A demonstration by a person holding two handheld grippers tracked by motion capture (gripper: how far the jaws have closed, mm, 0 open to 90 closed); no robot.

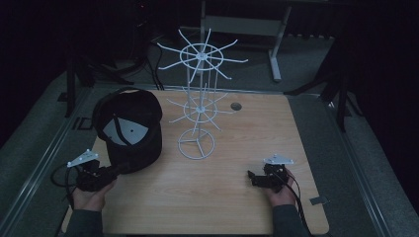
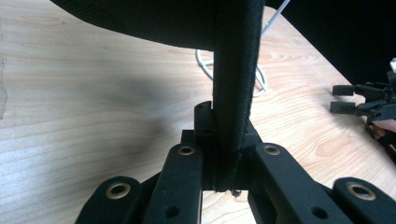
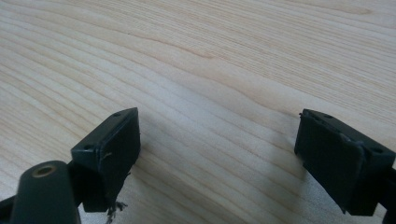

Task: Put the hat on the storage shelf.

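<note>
A black cap [image 1: 129, 126] is tilted up at the table's left, its inside and a pale lining facing me. My left gripper [image 1: 117, 170] is shut on the cap's brim at its near edge. In the left gripper view the brim [image 2: 233, 84] rises as a dark band pinched between the jaws of the left gripper [image 2: 224, 144]. A white wire rack [image 1: 197, 98] with two tiers of hook arms stands upright mid-table, right of the cap. My right gripper [image 1: 253, 177] rests low at the near right, open and holding nothing. Bare wood shows between the spread jaws of the right gripper [image 3: 226, 154].
The wooden table [image 1: 247, 138] has a small round hole [image 1: 235, 106] behind the rack. The rack's ring base [image 1: 196, 144] sits close to the cap. The right gripper [image 2: 359, 98] appears far off in the left gripper view. Dark stands and a table frame [image 1: 276, 44] lie beyond.
</note>
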